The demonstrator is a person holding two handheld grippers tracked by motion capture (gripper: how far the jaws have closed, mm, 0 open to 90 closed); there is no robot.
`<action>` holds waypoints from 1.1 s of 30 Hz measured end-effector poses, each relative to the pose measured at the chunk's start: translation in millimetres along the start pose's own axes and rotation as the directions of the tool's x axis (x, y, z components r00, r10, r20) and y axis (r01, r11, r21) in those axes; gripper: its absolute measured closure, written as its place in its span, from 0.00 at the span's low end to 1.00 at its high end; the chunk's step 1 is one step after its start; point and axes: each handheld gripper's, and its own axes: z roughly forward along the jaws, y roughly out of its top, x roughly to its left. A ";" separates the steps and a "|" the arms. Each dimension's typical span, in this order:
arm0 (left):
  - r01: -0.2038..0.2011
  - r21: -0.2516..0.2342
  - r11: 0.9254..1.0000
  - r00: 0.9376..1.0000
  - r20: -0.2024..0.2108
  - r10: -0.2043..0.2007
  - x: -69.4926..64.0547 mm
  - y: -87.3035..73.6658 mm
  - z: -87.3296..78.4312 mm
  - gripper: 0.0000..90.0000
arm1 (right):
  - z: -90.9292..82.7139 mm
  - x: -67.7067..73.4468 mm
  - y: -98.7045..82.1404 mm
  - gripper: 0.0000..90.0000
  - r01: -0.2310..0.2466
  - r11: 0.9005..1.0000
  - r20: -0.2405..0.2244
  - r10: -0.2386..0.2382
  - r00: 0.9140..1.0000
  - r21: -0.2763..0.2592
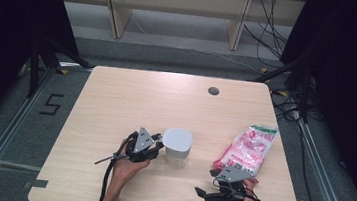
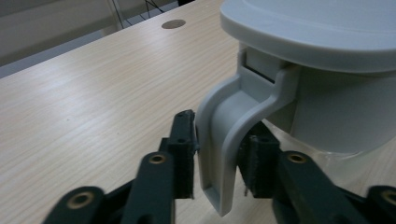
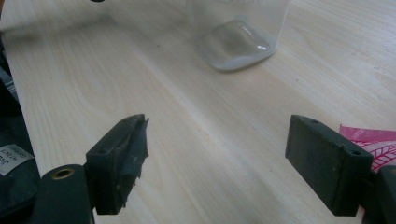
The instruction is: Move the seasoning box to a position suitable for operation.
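A dark-curtained room surrounds a pale wooden counter (image 1: pixel 131 95), with a light shelf frame and loose cables on the grey floor toward the top of the high view. A round cable hole (image 1: pixel 213 90) sits in the counter's upper right part.

Just below the centre of the high view stands a clear jug (image 1: pixel 177 147) with a pale grey lid (image 1: pixel 177 138). It stands upright, its long axis vertical, lid facing up. Its grey handle (image 2: pixel 233 140) sticks out sideways toward the left of that view, and in the left gripper view it curves down from under the lid's rim as a flat loop.

The left claw (image 1: pixel 157 150) lies level at the jug's left side, pointing right at it. In the left gripper view its two black jaws stand on either side of the handle, partly open. The left jaw is at the handle's edge and the right one stands close behind the loop; whether the pads press on it I cannot tell.

The right claw (image 1: pixel 200 192) rests low at the lower right of the high view, pointing left, its jaws spread wide with nothing but bare counter between them. A pink and white bag (image 1: pixel 247 148) lies flat just above it, long axis running from lower left to upper right.
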 end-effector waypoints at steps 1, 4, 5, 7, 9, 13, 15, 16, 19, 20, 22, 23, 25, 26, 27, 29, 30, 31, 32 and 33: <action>-0.004 0.000 1.000 1.000 -0.008 0.004 -0.6 -0.2 -1.2 0.80 | 0.8 0.5 -0.5 0.24 0.000 1.000 0.003 0.000 1.000 -0.009; 0.012 -0.012 1.000 1.000 0.000 -0.012 -0.4 -3.0 -5.4 0.80 | 0.2 0.1 -1.0 0.24 0.010 1.000 0.011 -0.009 1.000 -0.017; 0.012 -0.020 1.000 1.000 -0.002 -0.013 -1.2 -4.1 -6.5 0.80 | 0.0 -0.5 -0.5 0.24 0.008 1.000 0.009 -0.008 1.000 -0.012; 0.020 -0.022 1.000 1.000 -0.005 -0.020 -4.2 -5.0 -9.7 0.80 | 0.6 0.0 -0.5 0.24 0.006 1.000 0.009 -0.006 1.000 -0.015; 0.014 -0.021 1.000 1.000 -0.006 -0.014 -5.4 -6.0 -13.5 0.80 | 0.6 0.8 -0.9 0.24 0.006 1.000 0.006 -0.006 1.000 -0.008; 0.026 -0.035 0.999 1.000 -0.010 -0.026 -9.2 -10.0 -18.6 0.79 | 1.0 2.0 -0.5 0.24 -0.005 1.000 0.003 0.005 1.000 -0.006; 0.019 -0.032 0.999 1.000 -0.008 -0.019 -8.6 -10.4 -20.3 0.79 | 1.2 0.9 -1.1 0.24 0.008 1.000 0.006 -0.008 1.000 -0.005; 0.033 -0.039 0.999 0.999 -0.001 -0.033 -9.0 -10.9 -20.1 0.79 | 1.1 0.7 -1.0 0.24 0.008 1.000 0.006 -0.007 1.000 -0.005; 0.026 -0.033 0.999 1.000 0.001 -0.026 -7.6 -11.9 -22.8 0.79 | 0.9 1.0 -0.7 0.24 0.001 1.000 0.002 -0.001 1.000 -0.004; 0.026 -0.035 0.999 1.000 0.008 -0.026 -7.3 -12.2 -23.6 0.79 | 1.1 1.4 -1.1 0.24 -0.002 1.000 0.002 0.002 1.000 -0.005; 0.026 -0.026 0.999 1.000 0.004 -0.026 -6.9 -12.6 -26.4 0.79 | 0.5 2.5 -1.4 0.24 -0.016 1.000 0.001 0.016 1.000 0.000; 0.012 -0.018 1.000 1.000 -0.002 -0.012 -5.8 -12.7 -28.7 0.79 | 0.8 0.8 -1.0 0.24 -0.002 1.000 -0.001 0.002 1.000 -0.009; 0.017 -0.021 1.000 1.000 -0.001 -0.017 -3.8 -14.7 -31.3 0.79 | 1.1 2.2 -1.0 0.24 -0.017 1.000 0.000 0.017 1.000 -0.001; 0.023 -0.027 0.999 1.000 0.007 -0.023 -2.7 -15.7 -31.7 0.79 | 1.3 1.4 -1.0 0.24 -0.003 1.000 -0.002 0.003 1.000 -0.001; 0.020 -0.024 1.000 1.000 0.000 -0.020 -2.1 -16.1 -32.1 0.79 | 0.6 1.5 -1.0 0.24 0.002 1.000 -0.003 -0.002 1.000 0.008; 0.000 -0.023 1.000 1.000 -0.030 -0.001 -3.6 -15.4 -31.4 0.79 | 0.8 1.4 -0.7 0.24 0.002 1.000 -0.002 -0.002 1.000 0.005; 0.001 -0.024 1.000 0.999 -0.047 -0.002 -5.9 -15.3 -29.8 0.79 | 1.8 1.5 -0.5 0.24 -0.003 1.000 0.000 0.003 1.000 -0.005; -0.007 -0.015 1.000 0.997 -0.071 0.006 -8.3 -14.7 -28.0 0.79 | 1.8 0.9 -0.2 0.24 0.007 1.000 0.005 -0.007 1.000 -0.008; -0.008 -0.013 1.000 0.997 -0.079 0.007 -9.2 -14.2 -26.8 0.79 | 1.8 1.8 -0.4 0.24 0.001 1.000 -0.002 -0.001 1.000 -0.003; 0.005 -0.025 1.000 0.997 -0.081 -0.007 -9.4 -14.0 -24.1 0.80 | 1.7 2.6 -0.6 0.24 -0.005 1.000 -0.006 0.005 1.000 -0.001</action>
